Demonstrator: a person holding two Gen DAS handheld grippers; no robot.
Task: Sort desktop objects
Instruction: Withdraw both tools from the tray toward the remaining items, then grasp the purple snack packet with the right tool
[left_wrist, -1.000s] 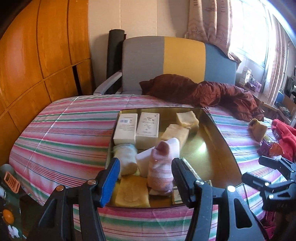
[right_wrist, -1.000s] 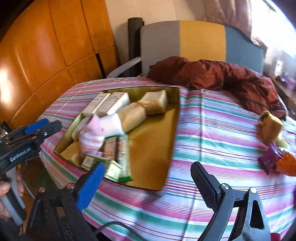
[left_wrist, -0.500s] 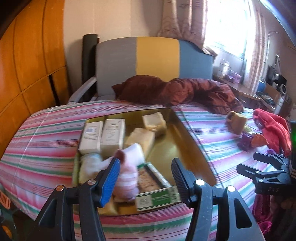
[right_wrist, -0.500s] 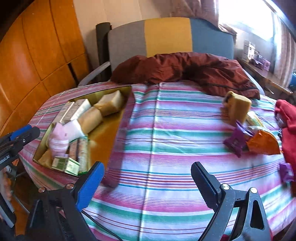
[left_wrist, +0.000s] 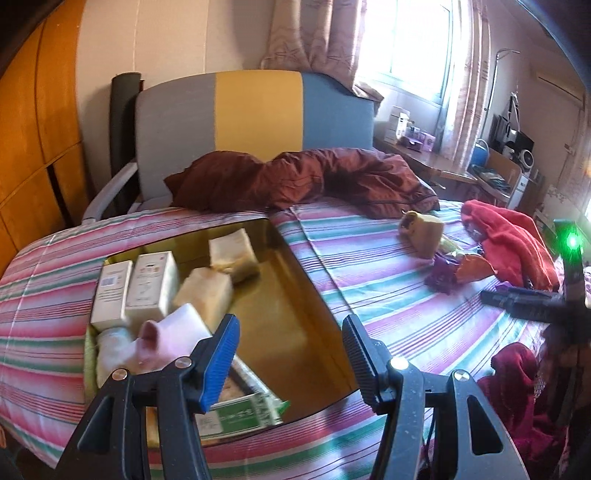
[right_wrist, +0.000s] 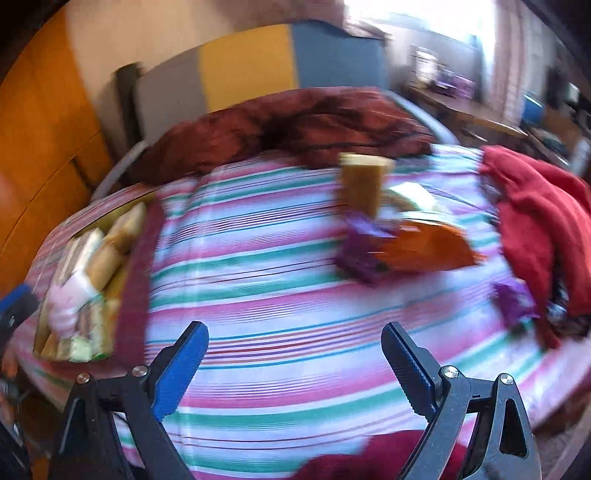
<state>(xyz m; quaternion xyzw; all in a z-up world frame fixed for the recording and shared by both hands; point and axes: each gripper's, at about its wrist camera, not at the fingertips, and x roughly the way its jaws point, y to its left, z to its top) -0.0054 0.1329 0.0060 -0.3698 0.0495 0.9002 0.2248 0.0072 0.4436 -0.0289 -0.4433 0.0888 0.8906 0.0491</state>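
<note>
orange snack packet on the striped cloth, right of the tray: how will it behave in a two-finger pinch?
The orange packet looks like thin crinkled film, so it probably flexes and droops rather than lifting stiffly. Its glossy surface may slip between the pads. It lies against the purple wrapper, so a push would likely drag that along. The right gripper stands open and empty.

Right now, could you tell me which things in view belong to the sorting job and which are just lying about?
For the job:
gold tray
white boxes
pink sock
tan roll
purple wrapper
orange packet

Lying about:
maroon quilt
red cloth
chair
</note>
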